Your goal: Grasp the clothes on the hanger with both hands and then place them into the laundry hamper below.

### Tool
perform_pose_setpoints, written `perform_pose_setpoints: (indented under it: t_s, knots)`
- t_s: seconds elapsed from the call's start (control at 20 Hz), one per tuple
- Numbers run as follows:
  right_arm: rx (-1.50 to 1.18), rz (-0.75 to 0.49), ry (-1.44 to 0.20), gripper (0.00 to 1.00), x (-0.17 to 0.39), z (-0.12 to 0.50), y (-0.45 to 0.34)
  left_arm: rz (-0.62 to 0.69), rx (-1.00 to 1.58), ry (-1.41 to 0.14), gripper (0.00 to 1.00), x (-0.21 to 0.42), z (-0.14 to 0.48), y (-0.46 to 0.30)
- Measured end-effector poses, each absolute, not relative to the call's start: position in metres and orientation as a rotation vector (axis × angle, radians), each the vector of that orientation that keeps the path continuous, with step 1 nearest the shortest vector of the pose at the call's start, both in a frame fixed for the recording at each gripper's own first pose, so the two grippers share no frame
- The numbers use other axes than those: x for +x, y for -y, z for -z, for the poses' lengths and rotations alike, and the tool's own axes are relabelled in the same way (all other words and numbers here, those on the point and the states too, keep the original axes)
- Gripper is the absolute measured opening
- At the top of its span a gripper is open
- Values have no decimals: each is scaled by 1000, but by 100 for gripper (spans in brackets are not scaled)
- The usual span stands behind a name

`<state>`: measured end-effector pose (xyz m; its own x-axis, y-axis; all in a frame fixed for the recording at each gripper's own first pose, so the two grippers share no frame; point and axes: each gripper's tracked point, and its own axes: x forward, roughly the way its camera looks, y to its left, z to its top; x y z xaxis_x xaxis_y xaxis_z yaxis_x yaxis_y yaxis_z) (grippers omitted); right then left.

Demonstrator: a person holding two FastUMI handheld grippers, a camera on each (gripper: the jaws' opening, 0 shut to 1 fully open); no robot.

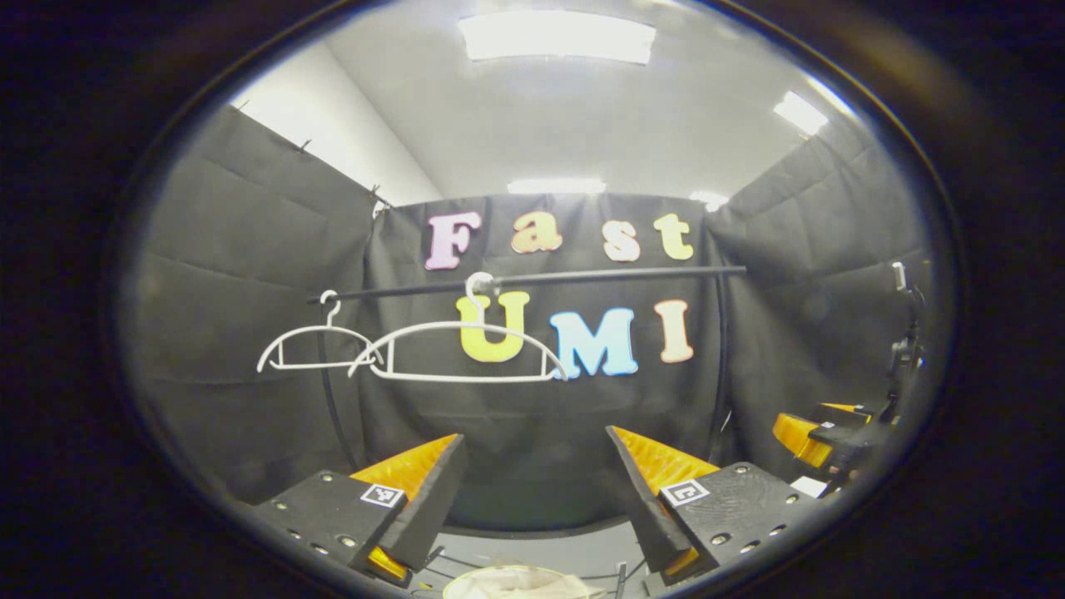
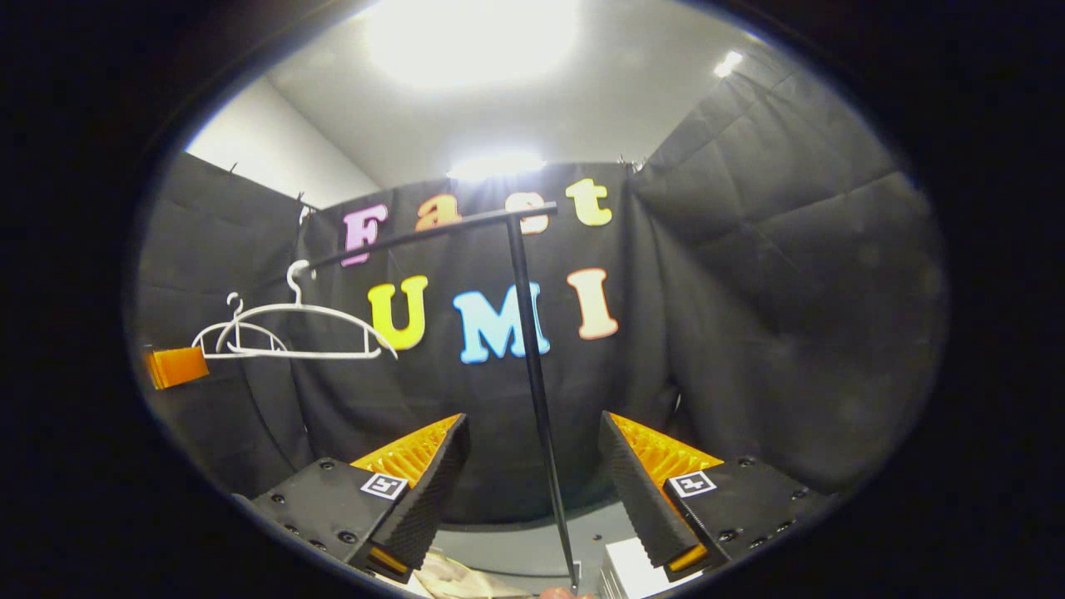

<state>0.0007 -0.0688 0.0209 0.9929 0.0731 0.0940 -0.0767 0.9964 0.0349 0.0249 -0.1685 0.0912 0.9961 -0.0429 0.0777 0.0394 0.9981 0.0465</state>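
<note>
You held your left gripper (image 1: pixel 537 482) and right gripper (image 2: pixel 532 474) wide apart, gripping nothing. Two white hangers (image 1: pixel 466 353) hung bare on the rail (image 1: pixel 582 276); pale cloth (image 1: pixel 516 582) lay low between your left gripper's fingers.

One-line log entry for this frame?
left gripper: open, empty | right gripper: open, empty | hangers: two, bare, on rail | pale cloth: low, below left gripper

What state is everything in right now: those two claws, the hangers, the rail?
Left claw: open, holding nothing.
Right claw: open, holding nothing.
Larger hanger: bare, hooked on the rail.
Smaller hanger: bare, hooked on the rail.
Rail: carries both hangers.
</note>
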Motion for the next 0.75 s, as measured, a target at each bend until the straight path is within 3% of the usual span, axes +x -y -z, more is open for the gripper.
perform_pose_setpoints:
  t_s: [0.05,0.15,0.2,0.3,0.35,0.5,0.55,0.6,0.65,0.75]
  knots:
    - [46,-85,126,98,-4,-36,52,43,27,101,96,22,-101,165]
    - [55,-89,143,98,-8,-45,44,69,-12,96,96,23,-104,158]
    - [58,-83,140,93,-10,-45,42,77,-32,79,96,25,-101,153]
    - [50,-62,122,93,-15,-39,41,57,-45,73,96,37,-91,128]
    - [36,-52,111,98,-17,-34,40,49,-44,80,96,41,-86,117]
    - [-5,-29,84,93,-21,-23,38,53,-37,102,96,43,-74,101]
    - [-14,-20,82,98,-21,-22,38,49,-38,103,96,43,-70,96]
    - [-21,-6,82,93,-21,-19,38,56,-40,103,96,42,-66,94]
    - [-24,6,85,98,-29,-13,37,72,-45,108,96,43,-64,94]
    - [-13,37,91,98,-36,-9,36,111,-54,134,96,41,-63,93]
